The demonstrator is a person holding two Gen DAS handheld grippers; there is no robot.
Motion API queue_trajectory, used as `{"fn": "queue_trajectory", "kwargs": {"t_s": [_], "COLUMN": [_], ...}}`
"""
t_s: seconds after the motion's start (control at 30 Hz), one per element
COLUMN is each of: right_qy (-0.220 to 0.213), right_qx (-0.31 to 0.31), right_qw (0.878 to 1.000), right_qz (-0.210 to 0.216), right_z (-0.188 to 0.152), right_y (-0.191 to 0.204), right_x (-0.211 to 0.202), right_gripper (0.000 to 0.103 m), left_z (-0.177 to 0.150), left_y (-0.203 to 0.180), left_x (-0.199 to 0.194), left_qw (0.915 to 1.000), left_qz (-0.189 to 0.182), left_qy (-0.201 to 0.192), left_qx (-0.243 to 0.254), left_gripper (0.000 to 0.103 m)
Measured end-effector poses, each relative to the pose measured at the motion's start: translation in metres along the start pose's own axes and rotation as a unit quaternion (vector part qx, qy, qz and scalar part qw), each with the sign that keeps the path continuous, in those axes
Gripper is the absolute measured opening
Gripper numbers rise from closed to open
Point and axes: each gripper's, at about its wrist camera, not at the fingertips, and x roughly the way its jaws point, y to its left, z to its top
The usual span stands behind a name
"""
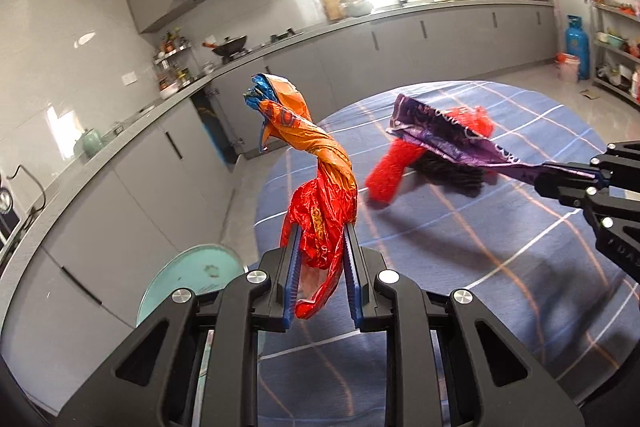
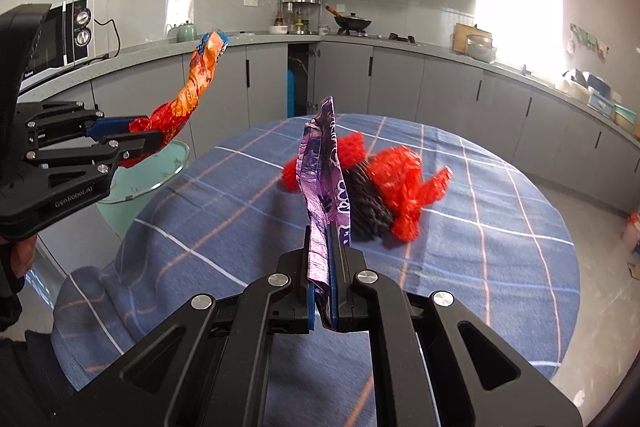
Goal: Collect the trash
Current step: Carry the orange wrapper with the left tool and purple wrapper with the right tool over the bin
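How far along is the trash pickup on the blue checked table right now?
Nothing looks binned yet; no bin is in view. In hand: the left claw grips a twisted orange-red foil wrapper, and the right claw pinches a flat purple wrapper. Left: crumpled red plastic and a dark bristly clump on the tablecloth.

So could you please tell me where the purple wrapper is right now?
The purple wrapper is pinched in the right gripper, held up above the blue checked tablecloth, just in front of the red bag.
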Motion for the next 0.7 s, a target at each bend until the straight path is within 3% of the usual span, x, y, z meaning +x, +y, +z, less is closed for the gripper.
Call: {"fn": "queue_trajectory", "kwargs": {"t_s": [0.43,0.7], "right_qy": [-0.035,-0.034], "right_qx": [-0.003,-0.012], "right_qw": [0.999,0.998], "right_qz": [0.027,0.052], "right_z": [0.039,0.061], "right_y": [0.023,0.041], "right_x": [0.028,0.054], "right_gripper": [0.006,0.006], "left_z": [-0.006,-0.009], "left_y": [0.048,0.077], "left_x": [0.007,0.009], "left_qw": [0.997,0.993], "left_qz": [0.051,0.084], "left_qy": [0.01,0.006], "left_qx": [-0.058,-0.083], "left_gripper": [0.02,0.021]}}
